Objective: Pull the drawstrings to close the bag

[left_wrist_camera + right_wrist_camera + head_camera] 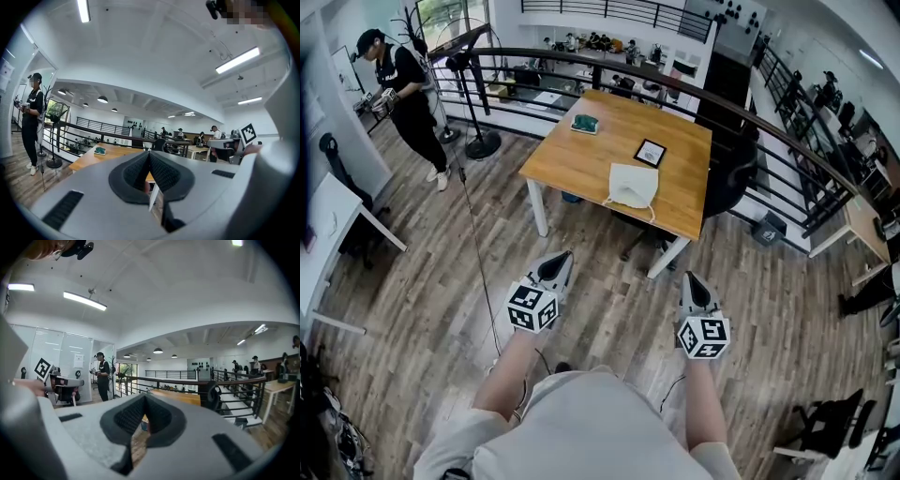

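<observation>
A white drawstring bag (633, 185) lies on the near side of a wooden table (581, 159), its cords trailing toward the table's front edge. I stand on the floor well short of the table. My left gripper (557, 265) and right gripper (693, 283) are held side by side in front of me and point toward the table. Both are shut, with nothing between the pads. In the left gripper view the jaws (149, 155) meet in front of the table (105, 153). The right gripper (145, 398) looks the same in its own view. Neither gripper view shows the bag.
A black-framed tablet (650, 153) and a green object (584, 124) lie on the table. An office chair (733, 176) stands at its right, with a curved railing (609, 67) behind. A person (405, 94) stands far left by a light stand (480, 142).
</observation>
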A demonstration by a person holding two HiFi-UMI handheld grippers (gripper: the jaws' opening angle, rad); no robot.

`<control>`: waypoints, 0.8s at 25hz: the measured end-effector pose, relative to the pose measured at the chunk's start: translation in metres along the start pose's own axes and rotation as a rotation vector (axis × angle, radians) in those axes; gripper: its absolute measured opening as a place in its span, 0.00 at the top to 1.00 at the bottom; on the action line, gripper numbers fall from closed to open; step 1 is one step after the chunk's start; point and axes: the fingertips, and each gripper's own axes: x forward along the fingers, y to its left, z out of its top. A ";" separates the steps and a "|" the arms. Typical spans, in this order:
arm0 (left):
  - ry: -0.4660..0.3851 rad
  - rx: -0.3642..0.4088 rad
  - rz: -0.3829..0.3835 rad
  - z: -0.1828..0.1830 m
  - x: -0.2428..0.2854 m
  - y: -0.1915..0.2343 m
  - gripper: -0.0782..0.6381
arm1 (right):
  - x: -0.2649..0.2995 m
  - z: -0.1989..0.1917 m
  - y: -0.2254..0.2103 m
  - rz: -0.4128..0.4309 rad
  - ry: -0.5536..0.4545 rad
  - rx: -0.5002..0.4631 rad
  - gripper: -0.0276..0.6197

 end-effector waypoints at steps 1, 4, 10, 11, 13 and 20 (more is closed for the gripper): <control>0.001 0.000 -0.001 0.000 0.000 0.000 0.90 | 0.000 0.000 0.001 -0.001 -0.002 0.001 0.95; 0.005 -0.003 -0.006 -0.003 -0.002 0.004 0.90 | 0.000 0.000 0.005 -0.010 -0.005 -0.008 0.95; 0.018 -0.006 -0.020 -0.006 -0.007 0.018 0.90 | 0.007 0.003 0.021 -0.022 0.000 -0.034 0.95; 0.020 -0.005 -0.024 -0.006 -0.008 0.021 0.90 | 0.009 0.003 0.023 -0.025 0.000 -0.035 0.95; 0.023 -0.005 -0.032 -0.006 -0.009 0.027 0.90 | 0.012 0.004 0.028 -0.036 0.001 -0.035 0.95; 0.027 0.005 -0.046 -0.008 -0.012 0.047 0.90 | 0.016 -0.004 0.043 -0.075 0.012 -0.038 0.95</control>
